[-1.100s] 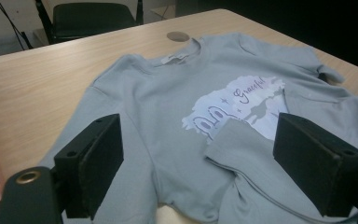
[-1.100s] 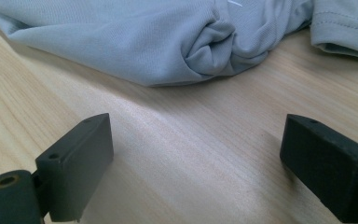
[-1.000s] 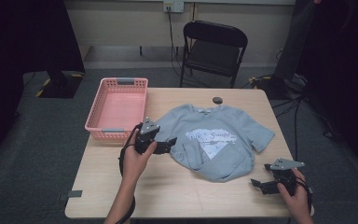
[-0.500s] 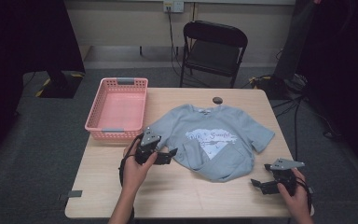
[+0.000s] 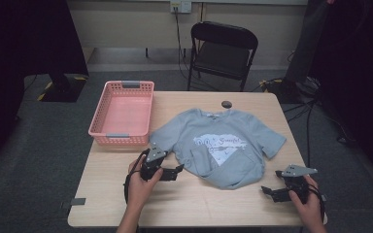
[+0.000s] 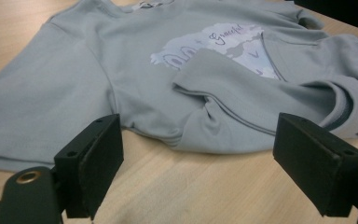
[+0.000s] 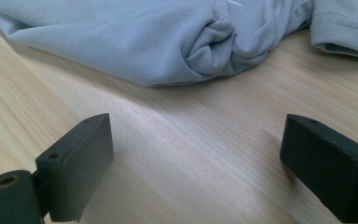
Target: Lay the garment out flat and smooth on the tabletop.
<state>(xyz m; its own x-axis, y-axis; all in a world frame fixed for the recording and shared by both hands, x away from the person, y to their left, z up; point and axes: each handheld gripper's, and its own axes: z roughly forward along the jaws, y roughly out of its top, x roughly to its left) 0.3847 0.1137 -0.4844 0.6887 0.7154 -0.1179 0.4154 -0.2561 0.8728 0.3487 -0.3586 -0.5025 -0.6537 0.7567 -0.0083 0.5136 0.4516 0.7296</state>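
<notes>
A grey T-shirt [image 5: 221, 145] with a pale chest print lies on the wooden table [image 5: 126, 194], its lower hem folded up over the print. My left gripper [image 5: 176, 172] rests on the table just left of the folded hem, open, nothing between its jaws. In the left gripper view the folded hem [image 6: 242, 102] lies just past the open left gripper [image 6: 214, 168]. My right gripper [image 5: 268, 192] sits near the table's front right, open and empty, a short way from the shirt's bunched corner [image 7: 209, 51].
A pink plastic basket [image 5: 123, 113] stands at the table's back left. A small dark round object [image 5: 227, 104] lies near the far edge above the shirt's collar. A black folding chair [image 5: 222, 51] stands beyond the table.
My left gripper has drawn back toward the near side, away from the shirt's left sleeve, and now sits by the folded hem. The right gripper has barely moved.
</notes>
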